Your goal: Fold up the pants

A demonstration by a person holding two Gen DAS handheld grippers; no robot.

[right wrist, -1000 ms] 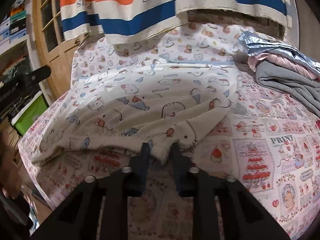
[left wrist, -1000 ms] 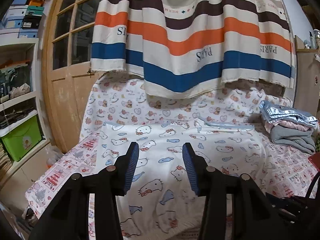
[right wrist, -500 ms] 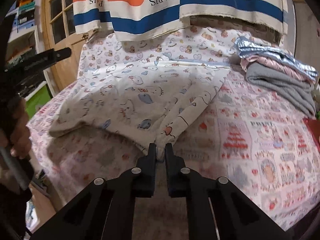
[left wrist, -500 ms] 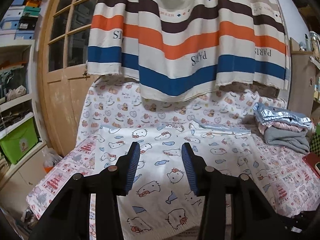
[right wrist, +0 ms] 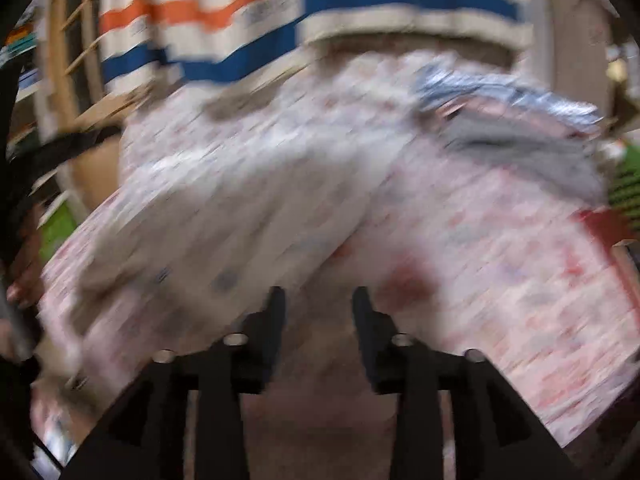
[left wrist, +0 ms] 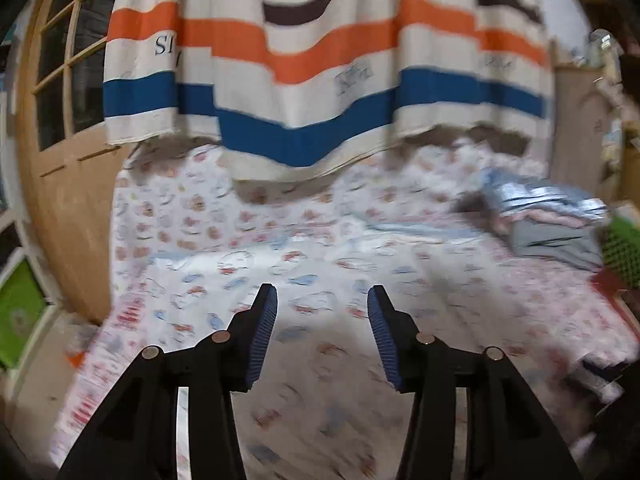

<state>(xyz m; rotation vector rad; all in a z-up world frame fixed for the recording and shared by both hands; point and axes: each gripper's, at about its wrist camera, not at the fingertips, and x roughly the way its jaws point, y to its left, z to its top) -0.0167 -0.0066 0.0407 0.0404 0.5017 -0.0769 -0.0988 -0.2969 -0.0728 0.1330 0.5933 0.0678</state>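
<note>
Right wrist view: the right hand-held gripper [right wrist: 318,300] has its jaws opening, with nothing visible between them; the frame is heavily blurred.
Pants from the right: the pants [right wrist: 224,216], white with a cartoon print, lie on the bed ahead and to the left of this gripper, their near hem just beyond its left fingertip.
Long axis: in this view the pants run from lower left up toward the upper right, away from the camera.
Left wrist view: the left hand-held gripper [left wrist: 322,300] stands moderately wide and empty, hovering above the pants [left wrist: 256,276], which spread straight ahead beneath it.
Nearer hand: judging by both views, the left sits more squarely over the garment; the right is at its near edge.
Surface: a bed under a pink-printed sheet [left wrist: 532,312], soft and loosely wrinkled.
Far side: a stack of folded clothes [left wrist: 548,224] at the right, a striped cloth [left wrist: 320,80] hanging behind, a wooden door [left wrist: 60,152] at the left.
</note>
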